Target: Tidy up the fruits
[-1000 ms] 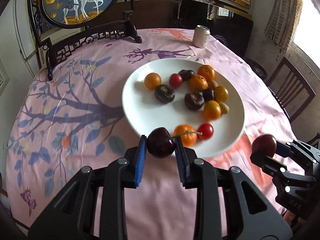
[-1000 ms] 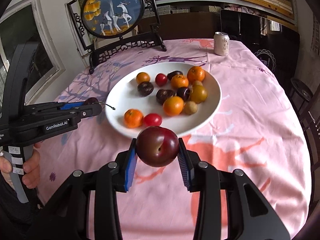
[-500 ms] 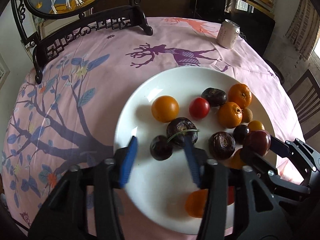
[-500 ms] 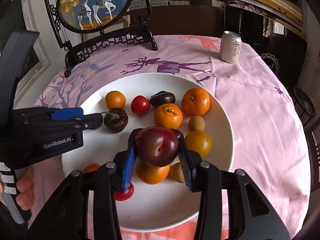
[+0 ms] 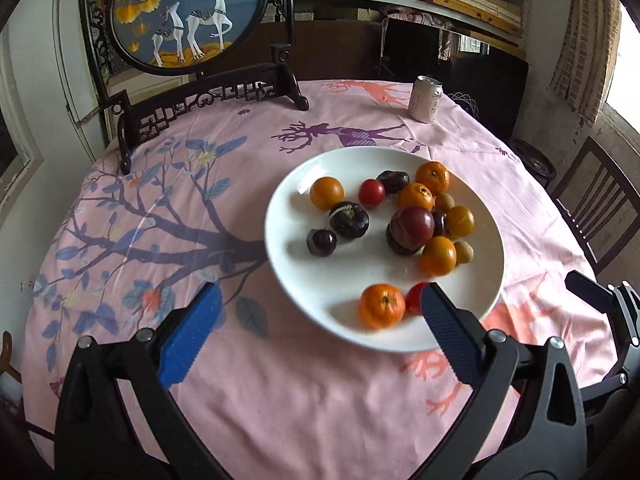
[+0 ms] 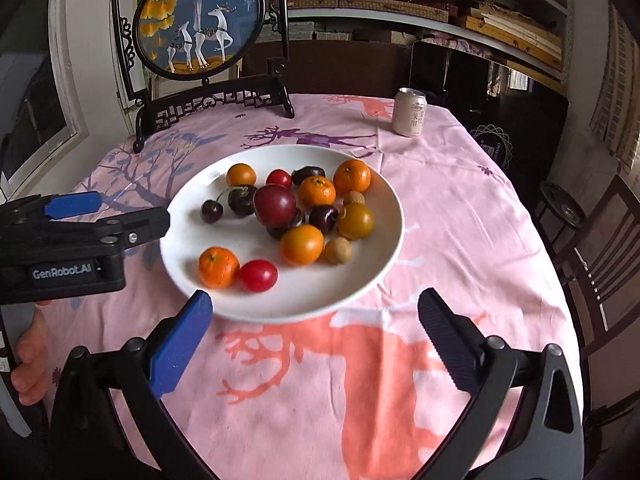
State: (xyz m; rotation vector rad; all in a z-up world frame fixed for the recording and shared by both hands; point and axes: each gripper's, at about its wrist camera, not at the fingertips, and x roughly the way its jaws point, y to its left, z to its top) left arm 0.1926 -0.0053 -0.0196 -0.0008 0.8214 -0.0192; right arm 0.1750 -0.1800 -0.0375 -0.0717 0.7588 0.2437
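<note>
Both jaws opening with nothing between: left gripper [image 5: 320,336] and right gripper [image 6: 316,336] at near rim of plate [image 6: 384,264], all fruit on it, plum [image 6: 275,205] just beyond right gripper.

Pink printed tablecloth [image 5: 320,400]; drink can [image 6: 409,112] upright at far edge; deer-painted round screen [image 6: 200,24] on dark stand.

Left gripper [image 5: 320,308] jaws opening wide, empty; right gripper [image 6: 314,312] jaws likewise opening, empty.
</note>
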